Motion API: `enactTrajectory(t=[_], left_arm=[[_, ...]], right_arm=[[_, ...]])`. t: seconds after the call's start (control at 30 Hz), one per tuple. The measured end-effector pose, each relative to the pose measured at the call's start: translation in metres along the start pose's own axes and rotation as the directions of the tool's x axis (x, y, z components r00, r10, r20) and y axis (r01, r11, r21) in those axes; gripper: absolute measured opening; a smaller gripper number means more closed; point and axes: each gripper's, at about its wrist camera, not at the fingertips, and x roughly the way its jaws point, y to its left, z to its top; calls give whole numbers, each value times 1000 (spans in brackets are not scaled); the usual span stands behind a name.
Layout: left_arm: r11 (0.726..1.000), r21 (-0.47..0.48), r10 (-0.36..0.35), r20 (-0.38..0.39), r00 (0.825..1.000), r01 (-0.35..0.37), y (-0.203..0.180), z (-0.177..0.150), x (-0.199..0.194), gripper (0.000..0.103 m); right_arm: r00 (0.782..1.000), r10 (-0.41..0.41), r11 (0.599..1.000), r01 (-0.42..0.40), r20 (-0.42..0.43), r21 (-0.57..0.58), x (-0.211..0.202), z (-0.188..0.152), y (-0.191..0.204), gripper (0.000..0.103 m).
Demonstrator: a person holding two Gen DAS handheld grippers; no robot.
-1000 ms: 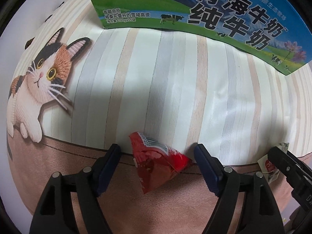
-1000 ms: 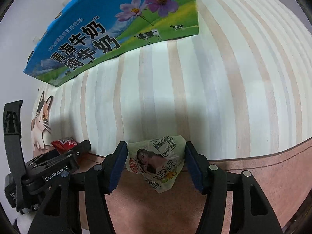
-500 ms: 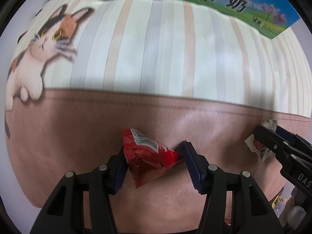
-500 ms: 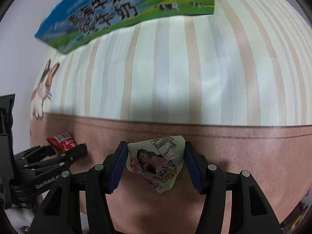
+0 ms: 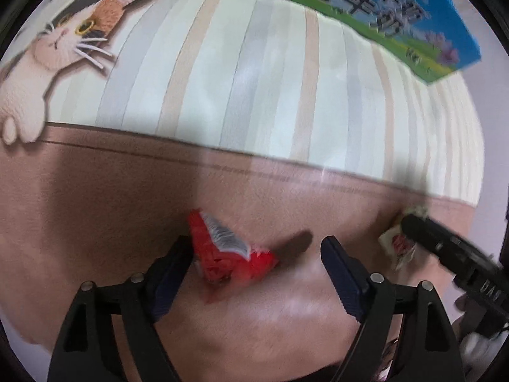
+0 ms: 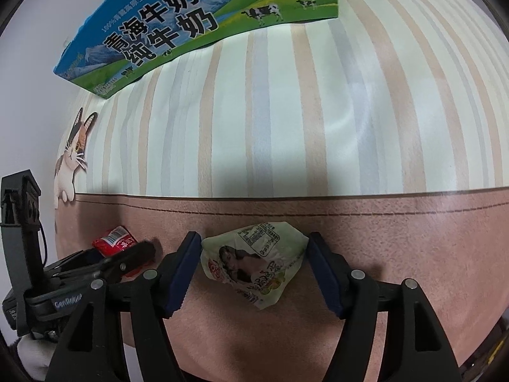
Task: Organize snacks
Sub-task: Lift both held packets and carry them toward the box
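A red snack packet [image 5: 229,258] lies on the brown band of the cloth between the fingers of my left gripper [image 5: 256,245]. Its jaws are opening: the packet rests near the left pad and a clear gap separates it from the right pad. A pale green snack packet [image 6: 254,261] with a printed portrait sits between the pads of my right gripper [image 6: 253,238]. These jaws are opening too, and the pads stand at the packet's two sides. The right wrist view also shows the red packet [image 6: 116,242], at the left by the left gripper [image 6: 133,254].
A blue and green milk carton box [image 6: 191,16] stands at the far side of the striped tablecloth [image 6: 286,127]; it is also at the top of the left wrist view [image 5: 350,0]. A cat [image 5: 63,31] is printed on the cloth's left end.
Both grippers came back from the striped part onto the brown band with their packets. The left jaws closed on the red packet, then spread wide off it. The right jaws widened slightly.
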Motion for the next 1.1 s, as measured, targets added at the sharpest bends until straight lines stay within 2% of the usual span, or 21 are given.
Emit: enactTrajectory(t=[0.13, 0.37, 0.43, 0.5, 0.57, 0.67, 0.87, 0.97, 1.1], left_arm=[[1000, -2, 23, -50, 998, -23, 5, 9, 7, 82], [996, 26, 81, -27, 996, -80, -14, 11, 17, 82], [992, 36, 118, -8, 993, -117, -19, 13, 19, 71], [986, 45, 158, 11, 987, -158, -23, 10, 19, 54], [983, 43, 175, 22, 984, -176, -19, 4, 16, 48], [982, 41, 181, 30, 983, -182, -18, 1, 12, 48], [975, 59, 214, 51, 976, -216, -16, -2, 3, 48], [976, 54, 209, 55, 976, -212, -16, -3, -3, 47], [981, 56, 183, 57, 981, -186, -18, -2, -17, 42]], right_arm=[[1000, 9, 1000, -9, 1, 3, -1, -1, -4, 72], [1000, -3, 1000, 3, 1, -23, 2, -3, 3, 72], [1000, -8, 1000, 8, 1, -27, 4, -4, 5, 72], [1000, -29, 999, 29, 2, -38, 6, -6, 8, 72], [999, -52, 997, 52, 7, -50, 8, -8, 11, 72], [994, -105, 991, 106, 19, -87, 14, -11, 21, 71], [981, -173, 968, 186, 94, -166, 18, -18, 37, 59], [976, -177, 959, 200, 126, -199, 16, -24, 41, 56], [980, -146, 967, 171, 138, -188, 8, -29, 41, 55]])
